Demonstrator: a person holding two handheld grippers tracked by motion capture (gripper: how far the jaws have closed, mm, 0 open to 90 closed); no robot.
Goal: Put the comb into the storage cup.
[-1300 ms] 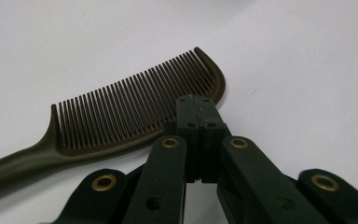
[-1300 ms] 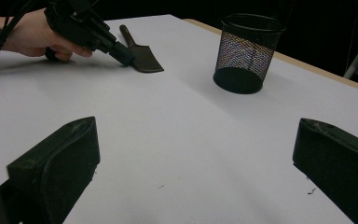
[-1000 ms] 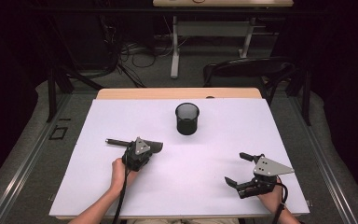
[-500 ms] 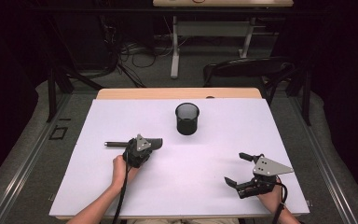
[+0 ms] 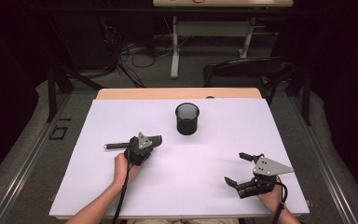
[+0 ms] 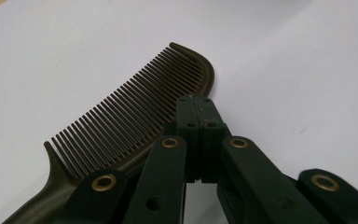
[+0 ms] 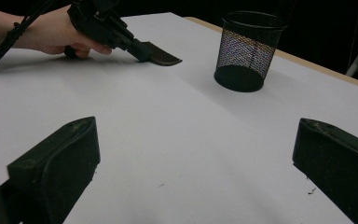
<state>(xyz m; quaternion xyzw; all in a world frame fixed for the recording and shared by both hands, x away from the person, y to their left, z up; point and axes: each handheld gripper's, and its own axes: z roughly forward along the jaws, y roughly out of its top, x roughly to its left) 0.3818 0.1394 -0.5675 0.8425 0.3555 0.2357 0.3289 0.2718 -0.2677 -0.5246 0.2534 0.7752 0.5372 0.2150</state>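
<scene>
Left gripper (image 6: 196,112): jaws pressed together, clamped on the spine of a dark comb (image 6: 135,123). The comb lies flat on the white table surface (image 5: 205,158); its teeth point away from the jaws and its handle runs out toward the table's left. In the high view the left gripper (image 5: 154,140) sits left of centre, held by the left hand (image 5: 121,165), with the comb's handle (image 5: 116,145) showing beyond it.

Right gripper (image 7: 196,154): jaws spread wide apart, nothing between them, low over the near right part of the table. In the high view it (image 5: 237,169) is held by the right hand (image 5: 270,196).

Black mesh cup (image 5: 187,118): upright, toward the far middle of the table, well apart from both grippers.

Black chair (image 5: 247,70): beyond the table's far edge, on the floor.
</scene>
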